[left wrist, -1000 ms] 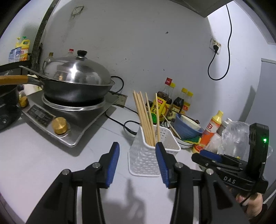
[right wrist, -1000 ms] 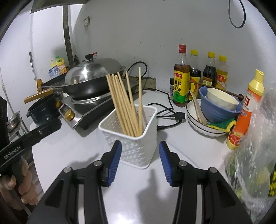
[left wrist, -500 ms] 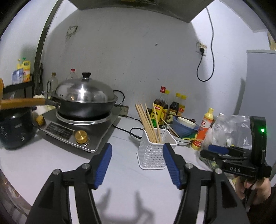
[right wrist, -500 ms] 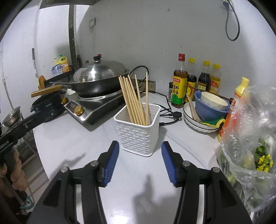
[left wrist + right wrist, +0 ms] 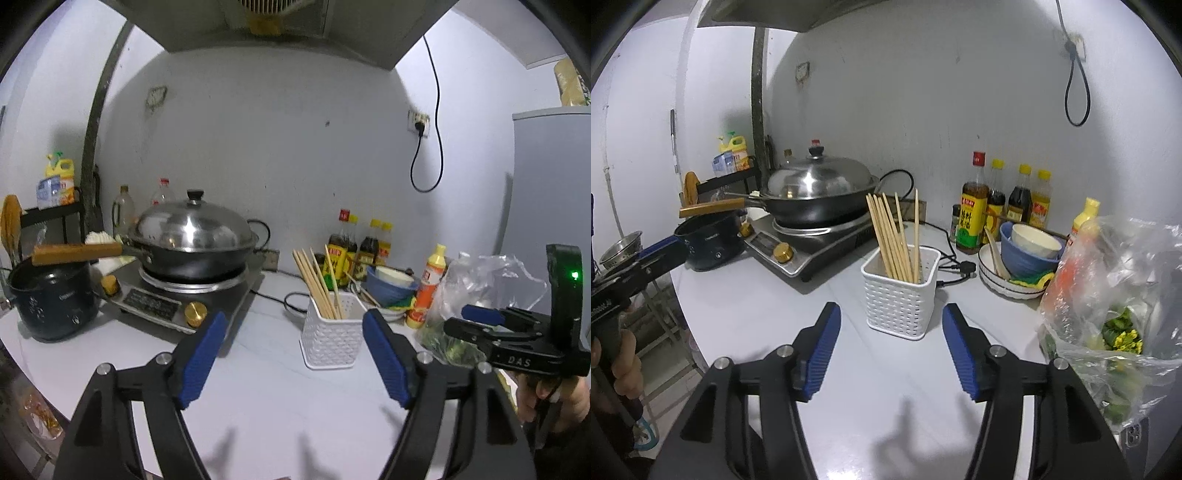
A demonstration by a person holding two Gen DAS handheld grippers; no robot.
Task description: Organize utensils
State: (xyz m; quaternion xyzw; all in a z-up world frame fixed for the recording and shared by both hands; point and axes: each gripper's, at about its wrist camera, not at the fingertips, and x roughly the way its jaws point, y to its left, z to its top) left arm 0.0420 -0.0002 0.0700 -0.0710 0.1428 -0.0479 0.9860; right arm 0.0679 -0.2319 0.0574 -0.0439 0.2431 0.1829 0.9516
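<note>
A white perforated basket (image 5: 332, 339) (image 5: 899, 299) stands on the white counter with several wooden chopsticks (image 5: 317, 280) (image 5: 892, 236) upright in it. My left gripper (image 5: 293, 315) hovers well short of the basket, its jaws opening with nothing between the blue pads. My right gripper (image 5: 891, 308) also hangs back from the basket, jaws opening and empty. Each gripper shows in the other's view: the right gripper (image 5: 480, 317) at the right edge, the left gripper (image 5: 661, 247) at the left edge, each held by a hand.
A lidded wok (image 5: 192, 236) sits on an induction cooker (image 5: 173, 299) at the left, beside a dark pot (image 5: 51, 299). Sauce bottles (image 5: 975, 210), stacked bowls (image 5: 1023, 254), an orange squeeze bottle (image 5: 428, 284) and a plastic bag of greens (image 5: 1115, 302) crowd the right. A power cable (image 5: 953, 266) lies behind the basket.
Both grippers have drawn back and upward from the basket, which now looks smaller and farther off. Both pairs of jaws stand wider apart than before.
</note>
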